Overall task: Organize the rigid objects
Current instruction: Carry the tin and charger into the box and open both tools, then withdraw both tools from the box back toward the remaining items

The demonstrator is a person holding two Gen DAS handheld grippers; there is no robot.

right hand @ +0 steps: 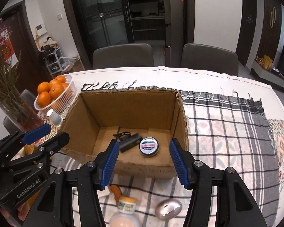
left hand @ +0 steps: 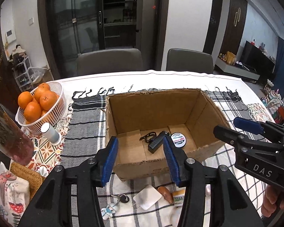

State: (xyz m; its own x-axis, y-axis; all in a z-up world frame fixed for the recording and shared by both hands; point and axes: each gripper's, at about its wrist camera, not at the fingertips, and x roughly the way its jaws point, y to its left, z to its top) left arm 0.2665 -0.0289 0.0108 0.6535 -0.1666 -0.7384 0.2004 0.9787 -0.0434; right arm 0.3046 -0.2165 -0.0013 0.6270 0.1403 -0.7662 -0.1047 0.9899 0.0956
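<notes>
An open cardboard box stands on the checked cloth. Inside lie a black rectangular device with a cord and a round tin. My left gripper is open and empty above the box's near wall. My right gripper is open and empty, also over the near wall; it shows at the right of the left wrist view. In front of the box lie a key ring with a figure, a white square pad, an orange-brown piece, a small jar and a silver egg-shaped object.
A white basket of oranges and a white cylinder stand left of the box. A vase of dried flowers is at far left. A wicker tray sits near left. Two chairs stand behind the table.
</notes>
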